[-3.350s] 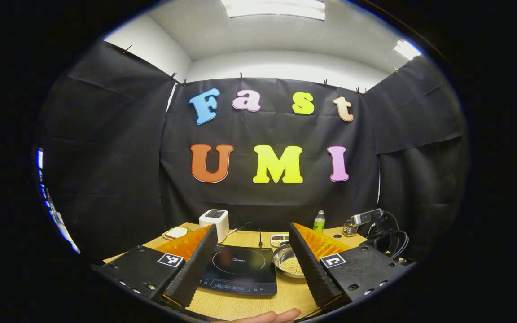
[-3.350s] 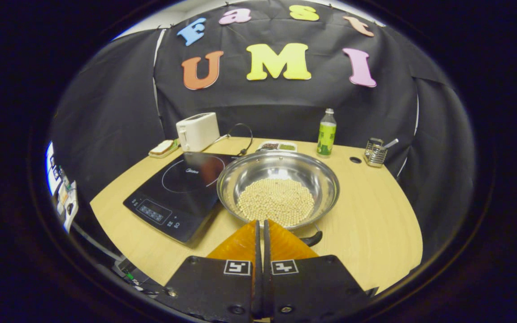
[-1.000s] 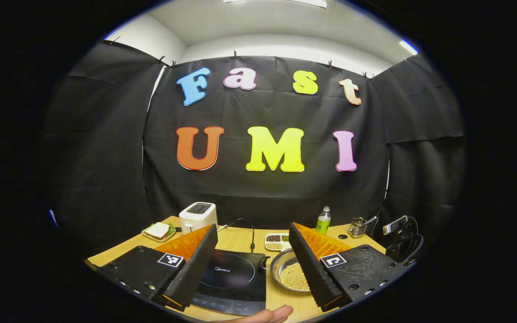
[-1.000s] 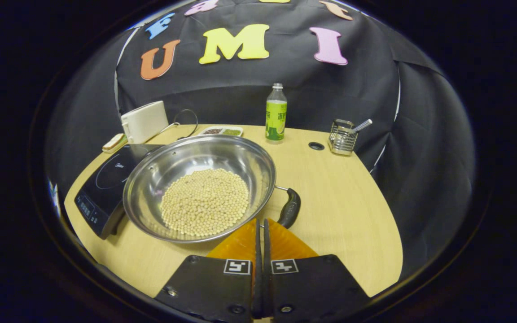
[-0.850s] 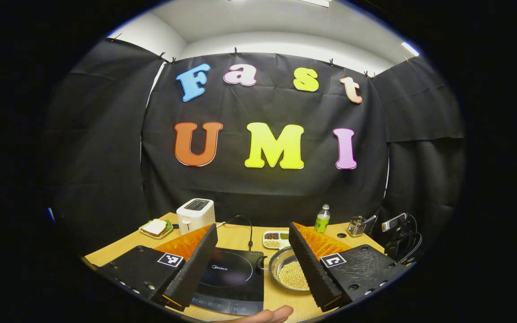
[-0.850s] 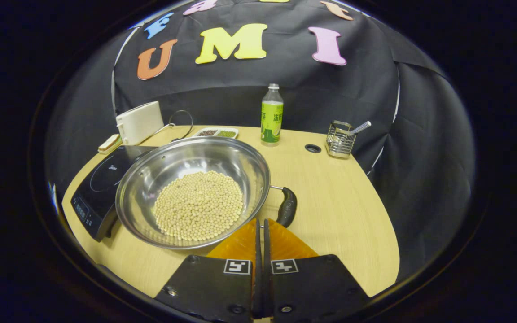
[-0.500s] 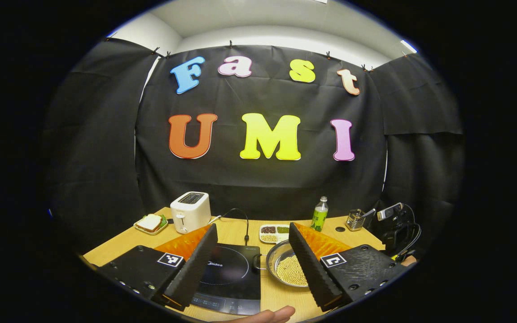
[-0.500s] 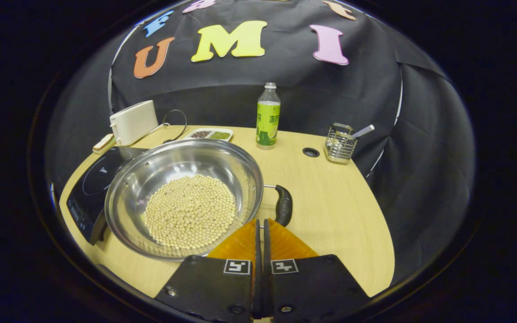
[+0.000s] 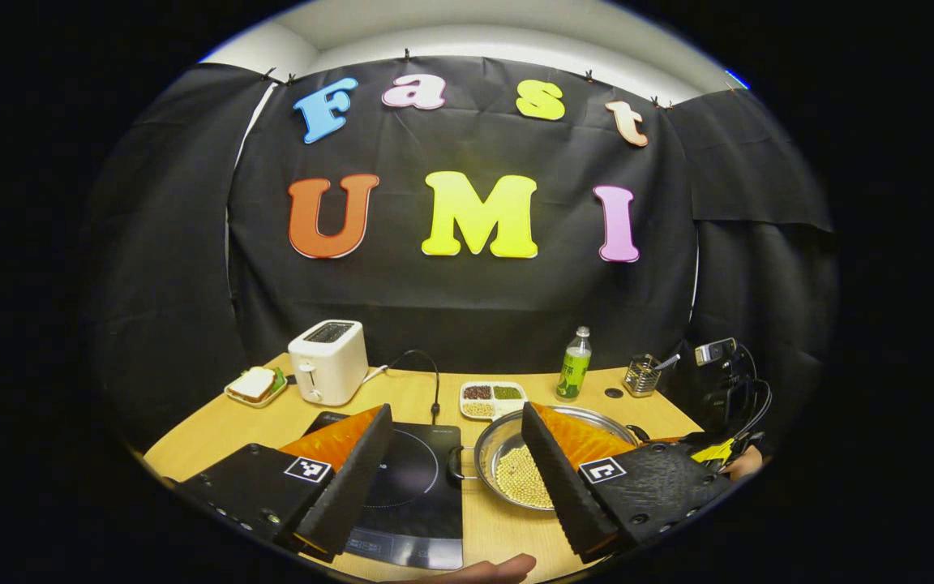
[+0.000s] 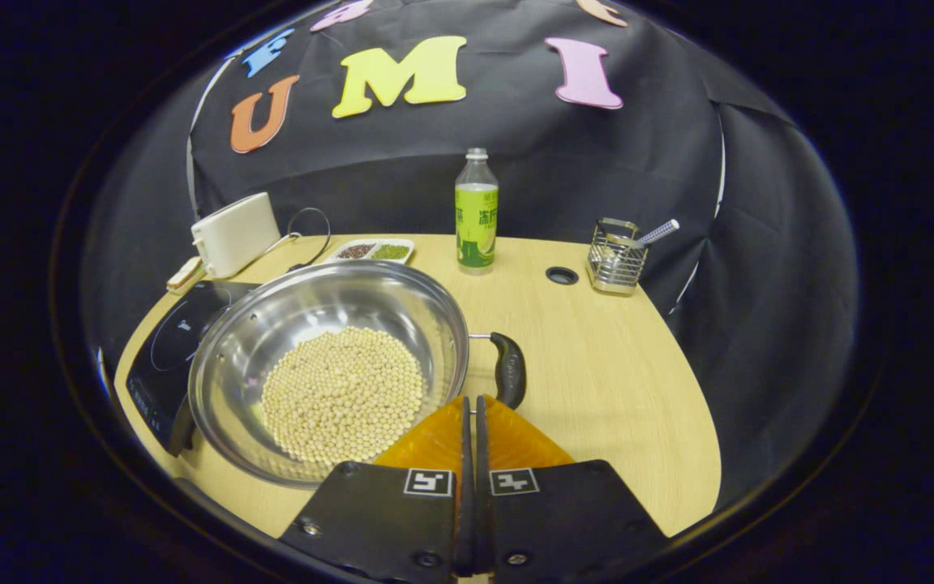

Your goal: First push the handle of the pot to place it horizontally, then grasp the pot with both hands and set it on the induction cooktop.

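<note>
- In the left gripper view, the left gripper [image 9: 455, 454] is seen at the bottom of the frame with its jaws spread wide and nothing between them. It is judged to be held ready for a two-handed grasp.
- Framed between its fingers, the induction cooktop [image 9: 414, 495] lies at lower centre on the surface [image 9: 216, 426]. The pot [image 9: 552, 466] sits just right of it, with a looped handle [image 9: 455, 462] turned toward the cooktop.
- In the right gripper view, the right gripper [image 10: 470, 405] is seen at bottom centre, closed on nothing, a form judged suited to pushing.
- The pot of pale beans [image 10: 343, 392] is placed at centre left. Its dark handle [image 10: 508, 369] points to the right, just beside the gripper's tip; contact cannot be told.
- The cooktop is partly hidden behind the pot at the left.
</note>
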### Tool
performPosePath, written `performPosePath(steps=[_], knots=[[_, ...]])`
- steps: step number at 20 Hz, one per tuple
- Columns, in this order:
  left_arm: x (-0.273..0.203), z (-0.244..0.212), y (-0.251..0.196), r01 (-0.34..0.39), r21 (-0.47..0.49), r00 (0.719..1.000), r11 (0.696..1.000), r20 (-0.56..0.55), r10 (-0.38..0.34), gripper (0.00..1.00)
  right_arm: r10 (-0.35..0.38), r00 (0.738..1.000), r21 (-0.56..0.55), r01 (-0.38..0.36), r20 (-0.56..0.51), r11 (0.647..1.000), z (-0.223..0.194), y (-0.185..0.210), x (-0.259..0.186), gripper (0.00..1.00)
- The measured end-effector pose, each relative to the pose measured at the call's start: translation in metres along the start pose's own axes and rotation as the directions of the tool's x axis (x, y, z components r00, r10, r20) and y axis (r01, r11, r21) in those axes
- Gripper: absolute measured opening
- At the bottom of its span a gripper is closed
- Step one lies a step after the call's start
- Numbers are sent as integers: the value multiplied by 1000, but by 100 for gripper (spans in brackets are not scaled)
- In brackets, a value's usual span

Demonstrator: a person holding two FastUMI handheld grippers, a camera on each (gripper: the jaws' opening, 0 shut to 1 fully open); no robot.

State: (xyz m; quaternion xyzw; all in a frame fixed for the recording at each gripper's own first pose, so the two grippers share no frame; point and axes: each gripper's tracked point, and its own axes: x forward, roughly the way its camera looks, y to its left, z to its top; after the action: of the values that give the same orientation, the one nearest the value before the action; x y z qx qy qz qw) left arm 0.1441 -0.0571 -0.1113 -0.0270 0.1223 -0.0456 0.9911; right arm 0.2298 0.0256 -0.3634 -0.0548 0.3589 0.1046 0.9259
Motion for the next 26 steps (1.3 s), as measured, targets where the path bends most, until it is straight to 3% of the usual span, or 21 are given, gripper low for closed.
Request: performPosePath(steps=[3,6,9,26], knots=[[17,-22,-4,21,-25,997,999,-74,-23,95,2,998,13,-2,60,1000,16,-3,-12,1],[33,-36,-5,23,-29,993,999,-116,-26,96,-19,995,52,14,97,999,30,-10,-25,16],[46,-52,-9,31,-39,988,999,-151,-37,95,-52,993,41,48,104,998,34,-15,-28,100],[131,-153,-5,33,-48,915,998,-401,-50,96,-64,998,68,62,26,996,21,-14,42,99]])
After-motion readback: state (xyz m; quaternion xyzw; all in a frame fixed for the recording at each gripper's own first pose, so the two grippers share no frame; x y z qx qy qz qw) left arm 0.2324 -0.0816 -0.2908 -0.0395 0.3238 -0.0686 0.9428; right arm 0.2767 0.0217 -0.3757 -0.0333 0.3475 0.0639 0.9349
